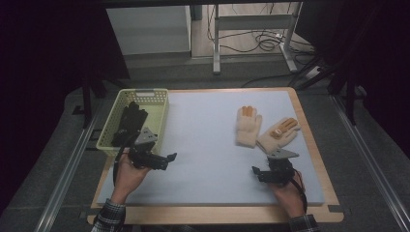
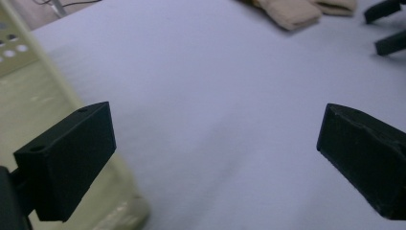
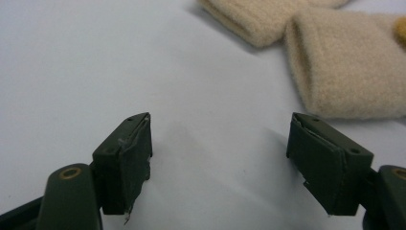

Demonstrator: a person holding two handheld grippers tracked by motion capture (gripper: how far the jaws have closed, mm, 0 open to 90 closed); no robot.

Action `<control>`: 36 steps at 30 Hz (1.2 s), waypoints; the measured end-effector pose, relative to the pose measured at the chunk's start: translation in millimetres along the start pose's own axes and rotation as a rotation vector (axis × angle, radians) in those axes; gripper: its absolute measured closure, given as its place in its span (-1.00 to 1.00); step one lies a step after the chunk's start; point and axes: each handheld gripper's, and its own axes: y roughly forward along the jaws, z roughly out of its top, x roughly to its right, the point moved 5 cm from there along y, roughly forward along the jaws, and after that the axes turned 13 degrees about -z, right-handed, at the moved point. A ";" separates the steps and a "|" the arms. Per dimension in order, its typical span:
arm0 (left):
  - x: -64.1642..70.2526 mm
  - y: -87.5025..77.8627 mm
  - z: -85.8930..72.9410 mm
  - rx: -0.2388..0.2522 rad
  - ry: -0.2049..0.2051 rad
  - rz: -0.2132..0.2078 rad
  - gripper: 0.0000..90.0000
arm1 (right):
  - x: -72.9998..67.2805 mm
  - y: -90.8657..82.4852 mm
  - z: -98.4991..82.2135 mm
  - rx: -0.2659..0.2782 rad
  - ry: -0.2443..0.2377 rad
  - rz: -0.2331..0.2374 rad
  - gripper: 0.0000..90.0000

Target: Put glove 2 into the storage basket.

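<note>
Two cream gloves with orange fingertips lie on the right of the grey mat: one glove (image 1: 248, 126) straight, the other glove (image 1: 279, 134) slanted beside it. My right gripper (image 1: 256, 174) (image 3: 220, 132) rests just in front of them, open, with bare mat between its jaws; the cream cuffs (image 3: 349, 72) lie ahead and to the right of it. My left gripper (image 1: 169, 161) (image 2: 215, 129) is low over the mat by the front right corner of a pale yellow basket (image 1: 144, 92), open and holding nothing.
Black gloves (image 1: 128, 123) lie inside the basket, whose wall (image 2: 28, 57) stands close to the left jaw. The right gripper's jaws (image 2: 390, 43) are far off in the left gripper view. The mat sits on a wooden table (image 1: 309, 130); table legs and cables lie beyond.
</note>
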 end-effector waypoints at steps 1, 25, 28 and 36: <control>0.0 0.0 0.0 0.000 0.000 0.000 -1.00 | 0.0 0.0 0.0 0.000 0.000 0.000 -0.48; 22.7 58.7 -79.0 -0.156 -0.058 -0.042 -1.00 | -1.0 -1.4 0.5 0.004 -0.004 0.007 -0.39; 23.0 58.9 -79.1 -0.156 -0.056 -0.040 -1.00 | -1.8 -2.5 3.0 0.008 0.001 0.017 -0.28; 23.0 59.0 -79.3 -0.153 -0.057 -0.040 -0.99 | 4.9 1.9 35.2 0.031 0.001 0.028 0.10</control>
